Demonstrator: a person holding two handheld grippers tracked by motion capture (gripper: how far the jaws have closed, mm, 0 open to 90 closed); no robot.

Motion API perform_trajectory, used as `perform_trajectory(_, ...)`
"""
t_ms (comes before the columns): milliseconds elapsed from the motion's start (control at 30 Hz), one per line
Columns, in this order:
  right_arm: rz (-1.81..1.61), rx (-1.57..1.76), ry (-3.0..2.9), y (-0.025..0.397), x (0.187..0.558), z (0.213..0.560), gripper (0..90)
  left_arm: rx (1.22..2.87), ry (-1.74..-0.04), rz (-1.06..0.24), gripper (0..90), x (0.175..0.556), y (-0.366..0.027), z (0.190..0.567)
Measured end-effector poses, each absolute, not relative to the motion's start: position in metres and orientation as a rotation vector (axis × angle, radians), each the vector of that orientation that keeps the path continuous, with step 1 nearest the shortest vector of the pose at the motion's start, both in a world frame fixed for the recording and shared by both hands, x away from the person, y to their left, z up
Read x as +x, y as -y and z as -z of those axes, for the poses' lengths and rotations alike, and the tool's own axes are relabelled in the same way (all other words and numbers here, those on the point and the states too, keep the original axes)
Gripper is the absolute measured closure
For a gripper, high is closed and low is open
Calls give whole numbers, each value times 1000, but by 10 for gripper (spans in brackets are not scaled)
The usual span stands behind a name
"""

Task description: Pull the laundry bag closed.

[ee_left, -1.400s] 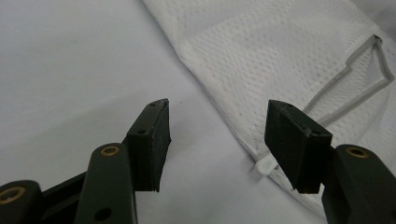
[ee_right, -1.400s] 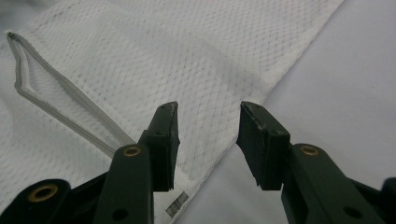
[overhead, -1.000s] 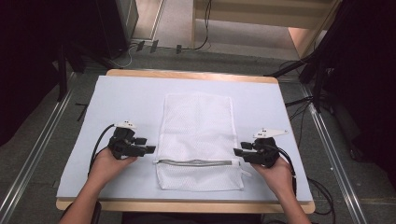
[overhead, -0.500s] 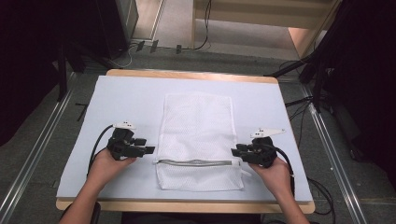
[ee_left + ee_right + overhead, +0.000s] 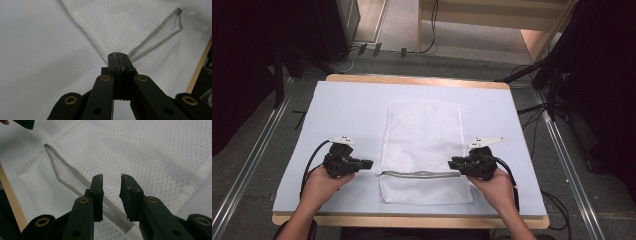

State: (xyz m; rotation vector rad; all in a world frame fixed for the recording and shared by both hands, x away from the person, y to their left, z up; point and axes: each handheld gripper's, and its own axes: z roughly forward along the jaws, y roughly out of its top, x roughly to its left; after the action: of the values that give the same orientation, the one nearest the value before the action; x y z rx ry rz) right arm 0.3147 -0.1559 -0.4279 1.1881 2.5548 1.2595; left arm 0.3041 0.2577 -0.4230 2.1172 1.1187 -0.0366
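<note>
A white mesh bag [image 5: 422, 135] lies flat on the pale mat, its grey zipper [image 5: 419, 174] running across near the front end. The zipper [image 5: 65, 172] gapes slightly. My left gripper [image 5: 371, 163] is at the bag's left edge by the zipper end. Its jaws [image 5: 116, 53] are pressed together over the bag [image 5: 120, 25] edge, where the zipper [image 5: 155, 35] ends. My right gripper [image 5: 451, 163] reaches the bag's right edge. It stands open [image 5: 111, 178] just above the zipper's right end, with mesh [image 5: 150, 150] showing between the jaws.
The pale mat [image 5: 347, 110] covers a wooden table whose front edge [image 5: 412, 220] is near the person. Cables trail from both grippers. Metal rails [image 5: 247, 170] and dark equipment flank the table on the floor.
My right gripper has slid left, onto the bag's right edge at the zipper. The left gripper has barely moved.
</note>
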Motion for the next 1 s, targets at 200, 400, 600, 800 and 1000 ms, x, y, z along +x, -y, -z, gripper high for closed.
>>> perform_trajectory(200,-1280,1146,-2583,141,314,424,745,2122,-1139,60,900,300,-258,427)
perform_trajectory(400,-1270,1088,-2635,124,313,422,794,2099,-1154,40,900,299,-266,427)
perform_trajectory(600,-1288,1068,-2672,106,315,420,832,2090,-1172,27,900,306,-271,427)
perform_trajectory(800,-1282,1020,-2722,78,314,419,867,2069,-1173,33,900,309,-275,425)
perform_trajectory(1000,-1271,995,-2753,58,316,422,882,2070,-1165,46,900,315,-277,423)
